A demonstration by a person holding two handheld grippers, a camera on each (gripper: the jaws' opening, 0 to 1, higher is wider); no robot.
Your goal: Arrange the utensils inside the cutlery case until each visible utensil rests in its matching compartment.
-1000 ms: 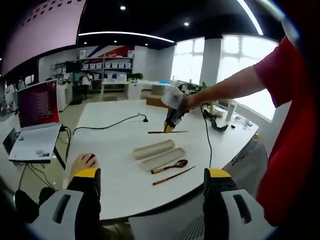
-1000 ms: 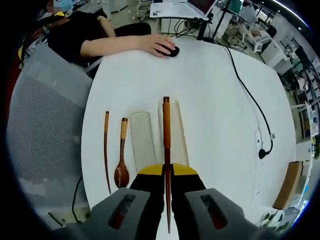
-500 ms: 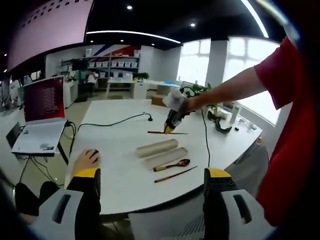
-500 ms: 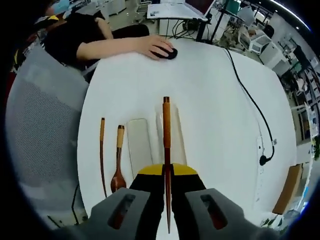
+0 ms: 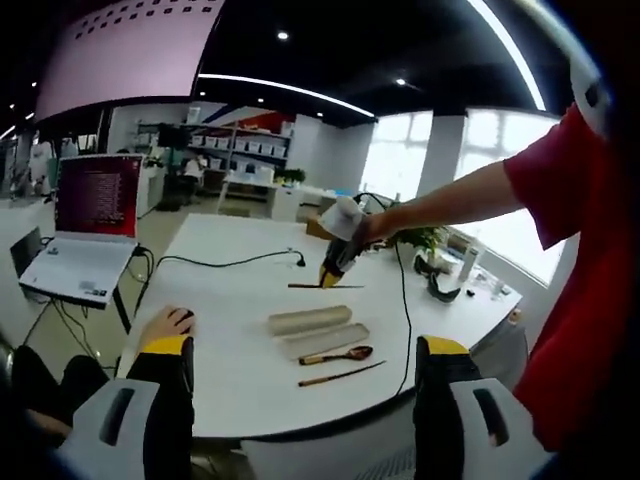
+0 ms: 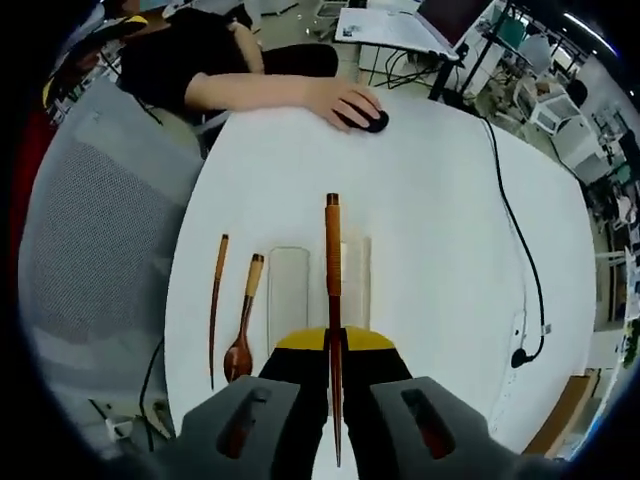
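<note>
right gripper (image 6: 333, 345): clamped on chopstick (image 6: 332, 280), above case (image 6: 288, 290)
left gripper (image 5: 300, 360): jaws apart
spoon (image 6: 243, 335): apparently left of case

My right gripper (image 6: 333, 352) is covering the near end of the cutlery case (image 6: 288, 292) at six o'clock. A chopstick (image 6: 332, 262) is hiding the case's second half; its compartments are reading too small.

Far ahead of the claw, another person's hand (image 6: 335, 100) rests on a black mouse (image 6: 373, 122); a black cable (image 6: 521, 250) trails to its right.
</note>
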